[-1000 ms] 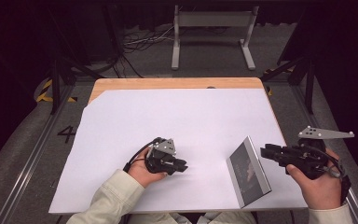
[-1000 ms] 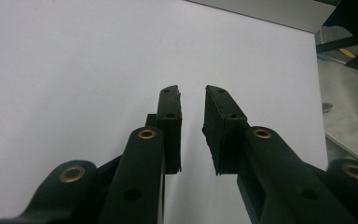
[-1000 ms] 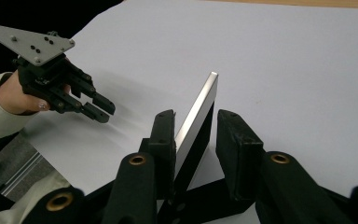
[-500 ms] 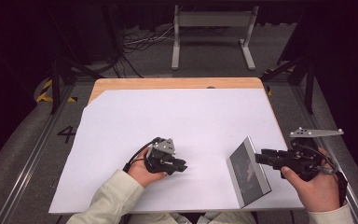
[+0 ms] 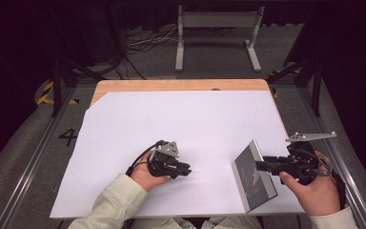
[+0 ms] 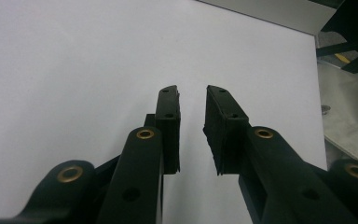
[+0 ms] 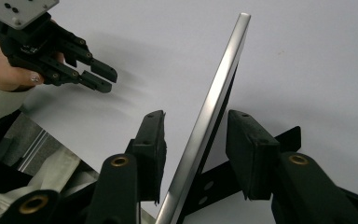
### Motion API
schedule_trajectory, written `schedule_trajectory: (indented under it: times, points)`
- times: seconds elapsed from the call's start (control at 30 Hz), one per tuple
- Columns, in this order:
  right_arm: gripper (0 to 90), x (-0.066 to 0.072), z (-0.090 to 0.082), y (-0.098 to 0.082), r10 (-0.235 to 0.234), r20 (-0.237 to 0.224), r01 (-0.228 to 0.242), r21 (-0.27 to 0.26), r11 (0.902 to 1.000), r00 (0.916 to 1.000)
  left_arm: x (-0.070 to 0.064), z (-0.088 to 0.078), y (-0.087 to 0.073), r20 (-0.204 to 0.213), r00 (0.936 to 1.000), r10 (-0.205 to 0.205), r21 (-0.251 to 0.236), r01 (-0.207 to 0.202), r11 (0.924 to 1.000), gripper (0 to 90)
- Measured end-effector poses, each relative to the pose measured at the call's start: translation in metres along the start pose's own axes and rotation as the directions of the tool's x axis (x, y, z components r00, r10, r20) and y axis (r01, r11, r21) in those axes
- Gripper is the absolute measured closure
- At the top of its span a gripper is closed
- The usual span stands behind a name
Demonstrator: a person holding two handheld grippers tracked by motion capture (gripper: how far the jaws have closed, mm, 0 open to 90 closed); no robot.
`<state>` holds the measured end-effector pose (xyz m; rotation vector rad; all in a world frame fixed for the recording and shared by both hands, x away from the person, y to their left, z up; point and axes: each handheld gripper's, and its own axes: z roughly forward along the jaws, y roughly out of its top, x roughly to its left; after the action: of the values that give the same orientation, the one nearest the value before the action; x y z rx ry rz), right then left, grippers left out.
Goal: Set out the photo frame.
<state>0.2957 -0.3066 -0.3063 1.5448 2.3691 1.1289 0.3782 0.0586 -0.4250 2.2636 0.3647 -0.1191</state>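
1. White paper covers the desk (image 5: 181,124) under both my hands.
2. My right gripper (image 7: 193,154), fingers just opening, straddles the slim silver-edged dark tablet (image 7: 214,107) without pressing; tilted on its edge at the desk's near right, it could topple.
3. My left gripper (image 5: 183,169) rests farther left, fingers slightly apart, empty.

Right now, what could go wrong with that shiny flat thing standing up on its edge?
The silver panel stands tilted on its edge between the right gripper's fingers, which have just been opening and don't press on it, so it might tip flat onto the white sheet. It also sits near the sheet's front edge, so it could slide off.
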Motion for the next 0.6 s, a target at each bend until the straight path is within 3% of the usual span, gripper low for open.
schedule_trajectory:
  times: [0.5, 0.6]
  points:
    - [56.1, 0.0, 0.013, -0.004, -0.001, 0.005, 0.001, 0.037, 0.9993, 1.0, 0.001, 0.0, -0.001, 0.002, 0.9999, -0.014, 0.004, 0.014, 0.9999, 75.4]
    - [58.0, 0.001, 0.015, -0.005, -0.025, 0.023, 0.024, 0.049, 0.9985, 0.9994, 0.002, 0.0, -0.001, 0.001, 0.9999, -0.016, 0.004, 0.016, 0.9999, 75.3]
